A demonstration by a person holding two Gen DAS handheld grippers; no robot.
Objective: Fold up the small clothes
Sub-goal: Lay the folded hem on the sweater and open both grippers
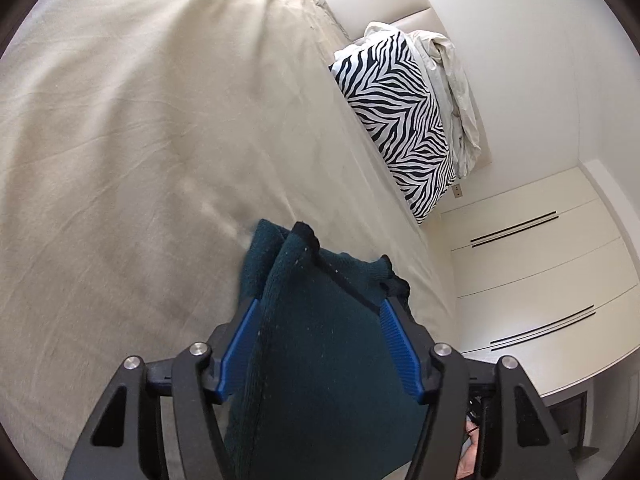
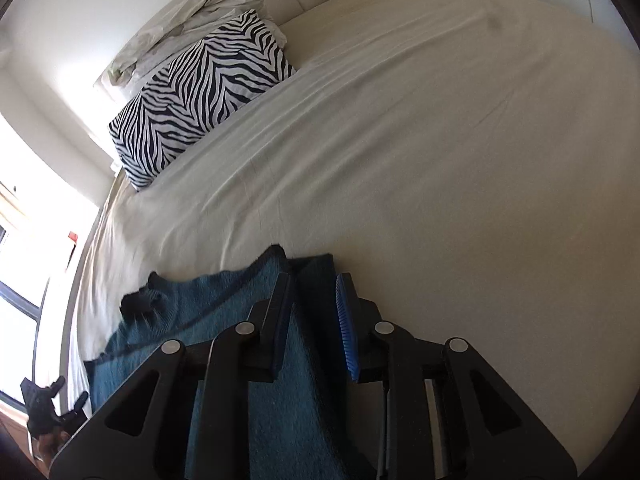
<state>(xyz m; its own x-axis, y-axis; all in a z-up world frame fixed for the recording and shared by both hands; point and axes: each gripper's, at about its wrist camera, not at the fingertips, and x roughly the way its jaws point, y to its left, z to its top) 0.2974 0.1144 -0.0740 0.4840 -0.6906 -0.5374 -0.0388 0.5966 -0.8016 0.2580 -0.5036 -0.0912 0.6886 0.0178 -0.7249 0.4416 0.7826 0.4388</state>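
Note:
A dark teal knitted sweater (image 1: 320, 340) with black trim fills the space between the blue pads of my left gripper (image 1: 318, 304), which is shut on its edge and holds it above the bed. In the right wrist view the same sweater (image 2: 224, 300) hangs between my right gripper's (image 2: 314, 280) fingers, which are shut on another part of its edge. The black collar (image 2: 140, 304) sags to the left. The other gripper (image 2: 44, 404) shows at the lower left, far off.
A beige bed sheet (image 1: 140, 140) covers the bed (image 2: 440, 160). A zebra-striped pillow (image 1: 400, 120) (image 2: 200, 88) lies at the headboard with crumpled white bedding (image 2: 192, 12) behind it. White wardrobe doors (image 1: 540, 272) stand at the right. A window (image 2: 16, 280) is at the left.

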